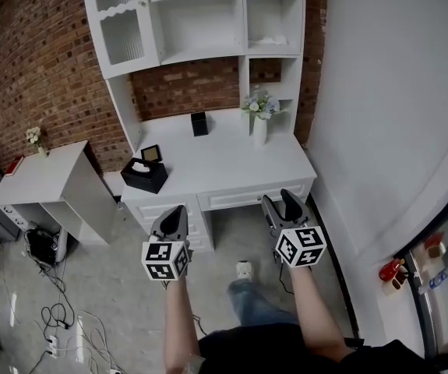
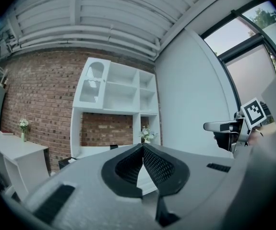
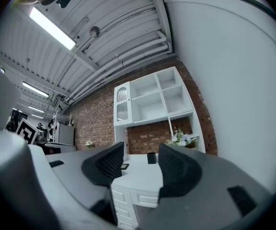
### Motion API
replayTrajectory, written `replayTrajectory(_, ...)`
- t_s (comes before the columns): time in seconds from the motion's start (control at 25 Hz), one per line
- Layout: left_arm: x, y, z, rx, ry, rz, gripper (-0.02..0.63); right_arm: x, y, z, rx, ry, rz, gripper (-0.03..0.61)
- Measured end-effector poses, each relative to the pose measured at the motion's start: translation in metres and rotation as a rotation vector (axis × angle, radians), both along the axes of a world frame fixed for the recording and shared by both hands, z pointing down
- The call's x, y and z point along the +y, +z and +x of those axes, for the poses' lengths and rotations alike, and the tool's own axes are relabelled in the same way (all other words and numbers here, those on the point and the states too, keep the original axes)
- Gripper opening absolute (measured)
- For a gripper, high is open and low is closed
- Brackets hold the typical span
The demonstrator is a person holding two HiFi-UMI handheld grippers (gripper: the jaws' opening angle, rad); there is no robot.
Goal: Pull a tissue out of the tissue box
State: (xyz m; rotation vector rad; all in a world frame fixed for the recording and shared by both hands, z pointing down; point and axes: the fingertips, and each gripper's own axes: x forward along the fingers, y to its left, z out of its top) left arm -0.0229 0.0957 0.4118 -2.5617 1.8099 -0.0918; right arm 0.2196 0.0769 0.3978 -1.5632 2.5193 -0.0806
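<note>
The black tissue box sits on the desk, at ten o'clock from the left gripper, well apart. That gripper's jaws are pressed together, empty. The right gripper gapes wide, empty too. The tissue, maybe that white bit on top, should be soft and light; pinch its tip gently.

The shelf unit runs off the top edge of the head view, and the person's body is cut by the bottom edge. The dark block at the back of the desk is too small to identify, as is the framed thing behind the tissue box. In the left gripper view the left claw hides most of the desk and tissue box. The red object near the right edge cannot be made out.
</note>
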Motion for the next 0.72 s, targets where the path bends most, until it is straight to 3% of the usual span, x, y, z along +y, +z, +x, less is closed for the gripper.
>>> replayTrajectory(0.32,-0.088,0.021,-0.018,-0.049,-0.050,-0.043,0.009,-0.105,0.021,-0.024,-0.010,-0.052,-0.034,0.207)
replayTrajectory(0.72,-0.249,0.033,-0.052,-0.024,-0.139,-0.086,0.009,-0.278,0.040,-0.078,0.044,-0.169,-0.094,0.207)
